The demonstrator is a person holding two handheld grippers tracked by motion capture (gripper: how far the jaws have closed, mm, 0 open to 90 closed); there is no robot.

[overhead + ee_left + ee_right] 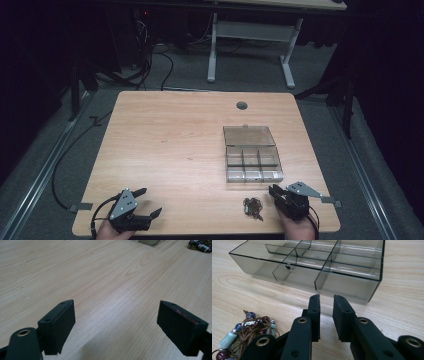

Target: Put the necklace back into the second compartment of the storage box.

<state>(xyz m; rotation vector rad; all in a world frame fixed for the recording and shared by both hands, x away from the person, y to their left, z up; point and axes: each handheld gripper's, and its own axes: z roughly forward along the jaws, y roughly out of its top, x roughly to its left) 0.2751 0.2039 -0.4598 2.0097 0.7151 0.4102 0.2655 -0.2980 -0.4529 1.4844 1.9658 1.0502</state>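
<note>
Beaded cord [253, 207] lies in a loose tangle at the bench's [170, 150] near edge, just left of the right gripper [276, 192] and short of the open compartment box [252, 161]; it looks light, limp and snag-prone, beads hard and slick, so best pinched at the bunched cord in the middle, not on a bead. Right fingers [315, 312] stand narrow, a slim gap, nothing between them. Left gripper [148, 201] sits well apart at the near left, fingers [58, 325] wide and empty.
</note>
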